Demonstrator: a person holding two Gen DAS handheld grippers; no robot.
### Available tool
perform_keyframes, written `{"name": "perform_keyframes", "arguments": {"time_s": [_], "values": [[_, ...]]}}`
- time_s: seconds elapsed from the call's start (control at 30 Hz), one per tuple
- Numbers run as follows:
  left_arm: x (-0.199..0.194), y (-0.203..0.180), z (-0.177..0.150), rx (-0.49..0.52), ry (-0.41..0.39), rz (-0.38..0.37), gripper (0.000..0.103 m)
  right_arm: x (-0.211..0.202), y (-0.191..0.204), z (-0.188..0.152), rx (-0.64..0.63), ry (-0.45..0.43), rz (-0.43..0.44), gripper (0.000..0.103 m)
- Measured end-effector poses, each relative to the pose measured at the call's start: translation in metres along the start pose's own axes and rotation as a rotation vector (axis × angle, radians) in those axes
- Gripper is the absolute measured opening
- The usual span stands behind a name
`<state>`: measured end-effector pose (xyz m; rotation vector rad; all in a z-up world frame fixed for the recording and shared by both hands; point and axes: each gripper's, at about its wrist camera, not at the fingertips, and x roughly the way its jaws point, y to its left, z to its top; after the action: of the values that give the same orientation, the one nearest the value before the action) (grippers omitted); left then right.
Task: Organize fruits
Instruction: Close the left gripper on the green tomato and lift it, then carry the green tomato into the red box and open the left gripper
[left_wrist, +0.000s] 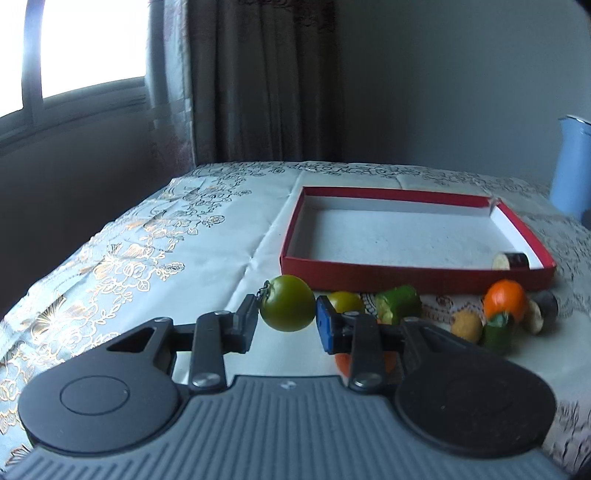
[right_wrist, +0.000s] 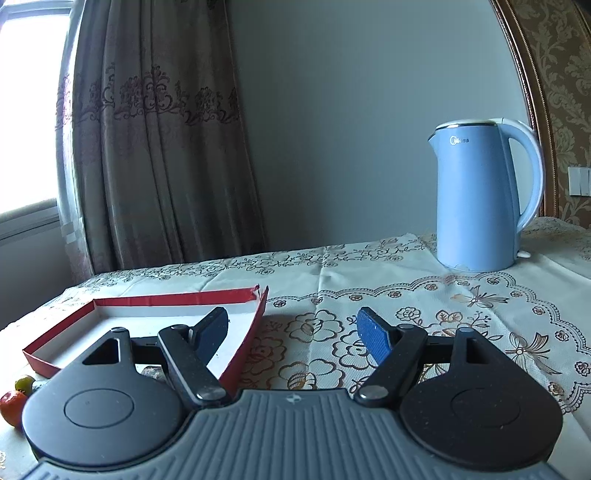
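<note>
Left wrist view: left gripper (left_wrist: 287, 320) pinched tight on green tomato (left_wrist: 287, 307), held clear of the cloth just short of red box (left_wrist: 406, 280). Tomato's round, no real long axis; stem end points up-left. Best lift over the near wall w/o squeezing harder, then set down near the dark slice (left_wrist: 510, 260).

Right wrist view: right gripper (right_wrist: 291, 334) wide open, nothing in it, fingers over box corner (right_wrist: 255, 314). Kettle (right_wrist: 484, 195) well apart.
</note>
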<state>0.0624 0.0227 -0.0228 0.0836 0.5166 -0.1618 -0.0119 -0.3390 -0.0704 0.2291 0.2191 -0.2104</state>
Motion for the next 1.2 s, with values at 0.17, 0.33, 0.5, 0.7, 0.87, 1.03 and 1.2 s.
{"name": "perform_keyframes", "arguments": {"time_s": [0.17,0.33,0.5,0.7,0.87,1.03,1.2], "values": [[0.011,-0.010,0.013,-0.028,0.028,0.021,0.031,0.003,0.000,-0.001,-0.004,0.012,-0.009,0.077],[0.015,-0.027,0.026,-0.001,0.013,0.040,0.031,0.002,0.000,0.000,-0.001,0.004,-0.003,0.077],[0.022,-0.044,0.045,0.023,-0.009,0.050,0.031,0.002,0.000,0.000,0.000,0.003,0.003,0.077],[0.035,-0.064,0.065,0.053,-0.030,0.058,0.031,0.003,0.001,0.000,-0.002,0.003,0.010,0.077],[0.049,-0.072,0.073,0.059,-0.026,0.057,0.031,0.004,0.002,0.001,-0.004,0.005,0.015,0.077],[0.069,-0.077,0.073,0.066,-0.001,0.059,0.031,0.006,0.003,0.001,-0.008,0.014,0.021,0.077],[0.086,-0.080,0.067,0.073,0.027,0.060,0.031,0.007,0.003,0.001,-0.010,0.021,0.028,0.077]]}}
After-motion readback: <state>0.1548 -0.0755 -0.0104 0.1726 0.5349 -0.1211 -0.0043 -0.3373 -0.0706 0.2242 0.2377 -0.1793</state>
